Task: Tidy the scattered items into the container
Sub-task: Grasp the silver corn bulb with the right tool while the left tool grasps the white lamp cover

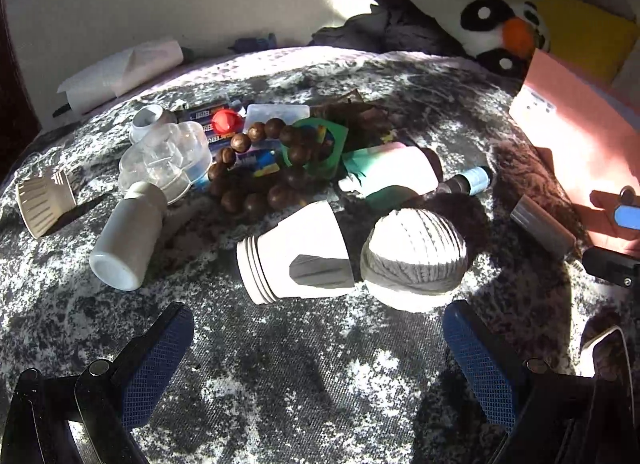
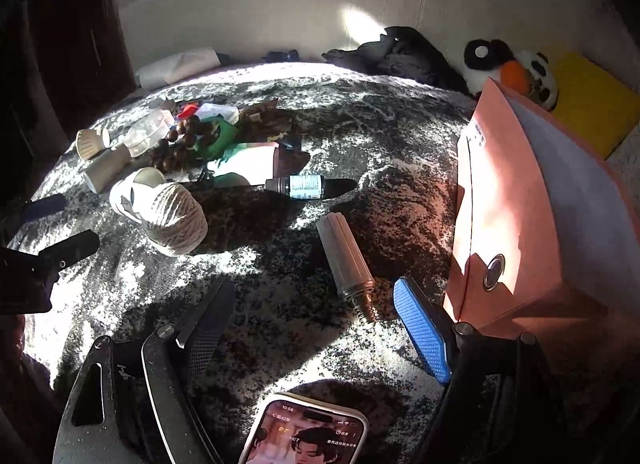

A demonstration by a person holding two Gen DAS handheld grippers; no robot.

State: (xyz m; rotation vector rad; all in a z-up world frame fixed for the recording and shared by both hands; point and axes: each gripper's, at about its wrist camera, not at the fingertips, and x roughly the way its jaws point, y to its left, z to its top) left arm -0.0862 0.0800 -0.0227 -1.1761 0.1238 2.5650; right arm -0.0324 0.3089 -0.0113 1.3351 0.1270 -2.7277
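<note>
2 tools, both spread wide and gripping nothing — the right tool (image 2: 316,328) straddles the grey cylinder (image 2: 346,260) on the bed beside the pink container (image 2: 516,223); the left tool (image 1: 318,348) faces the yarn ball (image 1: 414,258) — round things could roll.

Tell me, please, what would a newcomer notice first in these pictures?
A cluttered heap of small items lies on the mottled grey blanket, with a string of brown wooden beads at its middle. Nearer the camera sits a ball of pale yarn, and a pink box stands at the right.
</note>
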